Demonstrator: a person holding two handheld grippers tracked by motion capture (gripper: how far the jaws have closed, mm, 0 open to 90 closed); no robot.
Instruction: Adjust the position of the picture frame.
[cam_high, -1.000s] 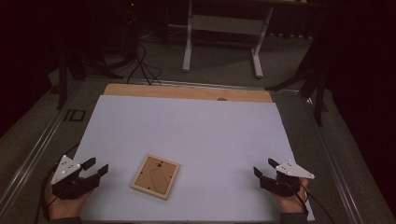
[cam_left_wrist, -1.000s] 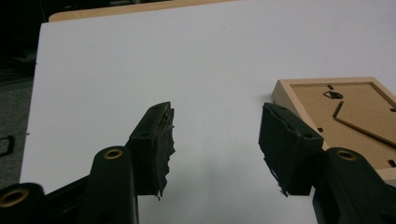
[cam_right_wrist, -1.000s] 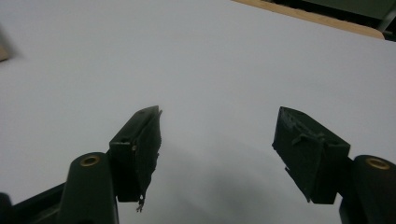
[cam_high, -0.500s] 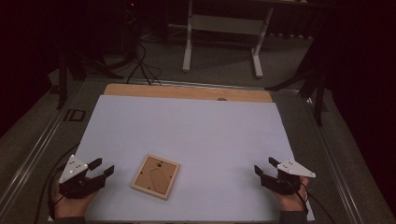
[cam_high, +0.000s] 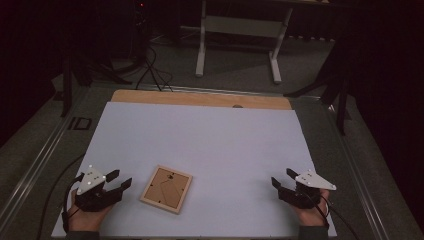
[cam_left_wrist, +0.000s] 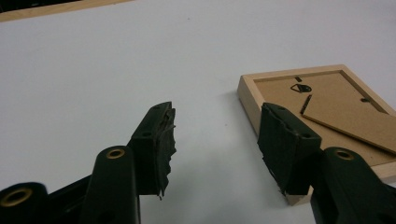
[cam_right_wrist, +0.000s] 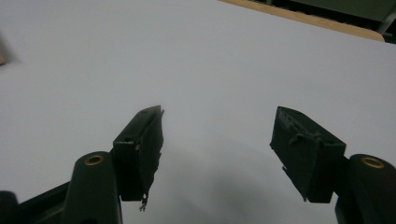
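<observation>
A light wooden picture frame lies face down on the white sheet, its brown backing board and hanger showing. My left gripper rests just left of it, open; its jaws have just been closing a little with nothing between them. In the left gripper view the frame lies to the right, its near corner just behind the right fingertip of the left gripper. My right gripper sits open near the sheet's front right corner, far from the frame, with only bare sheet between the jaws of the right gripper.
The white sheet covers most of the table; a strip of bare wood shows along its far edge. Beyond the table stand the legs of another table and loose cables on the dark floor.
My left gripper has slid to the right, closer to the picture frame. The right gripper and the frame have stayed where they were.
</observation>
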